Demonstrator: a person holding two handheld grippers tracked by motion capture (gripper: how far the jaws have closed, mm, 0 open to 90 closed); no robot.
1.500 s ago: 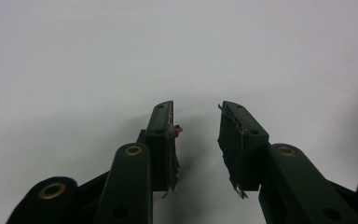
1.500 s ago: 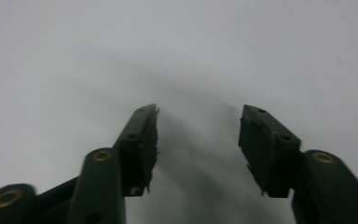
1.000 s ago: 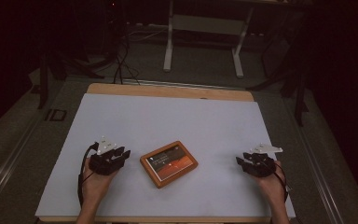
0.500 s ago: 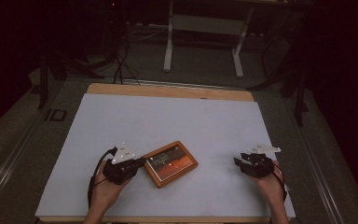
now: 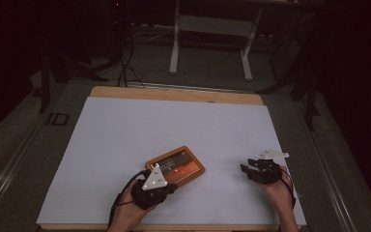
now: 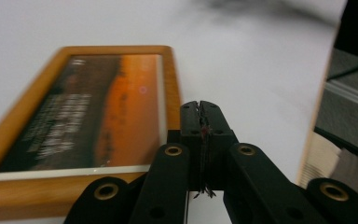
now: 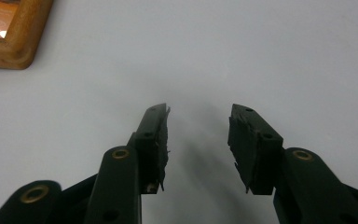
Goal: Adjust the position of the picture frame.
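A small wooden picture frame (image 5: 181,164) with an orange and dark picture lies flat on the white sheet (image 5: 174,121), near the front middle. My left gripper (image 5: 169,186) sits at the frame's near left corner. In the left gripper view its jaws (image 6: 200,105) are shut together with nothing between them, their tips by the frame's (image 6: 88,112) side rail. My right gripper (image 5: 246,165) rests on the sheet well to the right of the frame. Its jaws (image 7: 198,112) are open and have just been opening, with only bare sheet between them. A frame corner (image 7: 14,42) shows at the upper left there.
The sheet covers a wooden table whose far edge (image 5: 174,94) shows as a bare strip. Behind it on the dark floor stand a white metal stand (image 5: 212,43) and loose cables (image 5: 125,63). The table's edge (image 6: 314,154) lies close on the right in the left gripper view.
My left hand has slid right along the front of the sheet until its gripper reached the frame's near corner. Its jaws have shut. The right hand has stayed where it was.
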